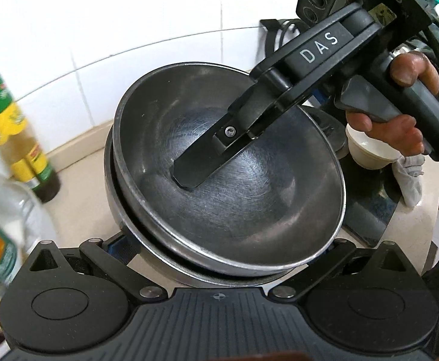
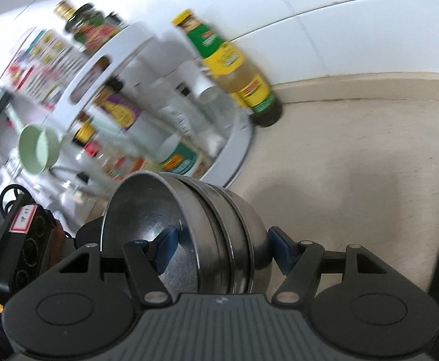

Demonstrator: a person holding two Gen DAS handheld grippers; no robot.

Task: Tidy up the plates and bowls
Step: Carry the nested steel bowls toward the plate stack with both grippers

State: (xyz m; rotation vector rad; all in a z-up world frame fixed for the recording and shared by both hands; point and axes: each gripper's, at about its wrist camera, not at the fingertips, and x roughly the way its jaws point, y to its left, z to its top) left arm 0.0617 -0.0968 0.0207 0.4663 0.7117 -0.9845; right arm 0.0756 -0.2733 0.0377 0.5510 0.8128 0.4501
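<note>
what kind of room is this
Most likely a home kitchen: a pale countertop against a white tiled wall, a round rack of sauce and oil bottles, and stacked metal bowls.

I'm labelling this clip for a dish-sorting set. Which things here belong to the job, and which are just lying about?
Job: stack of metal bowls, right gripper clamped across it, left gripper.
Lying about: yellow-capped bottle, white condiment rack, green cup, white cup.

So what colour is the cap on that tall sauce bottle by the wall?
Yellow. The tall sauce bottle shows it best in the right wrist view.
</note>
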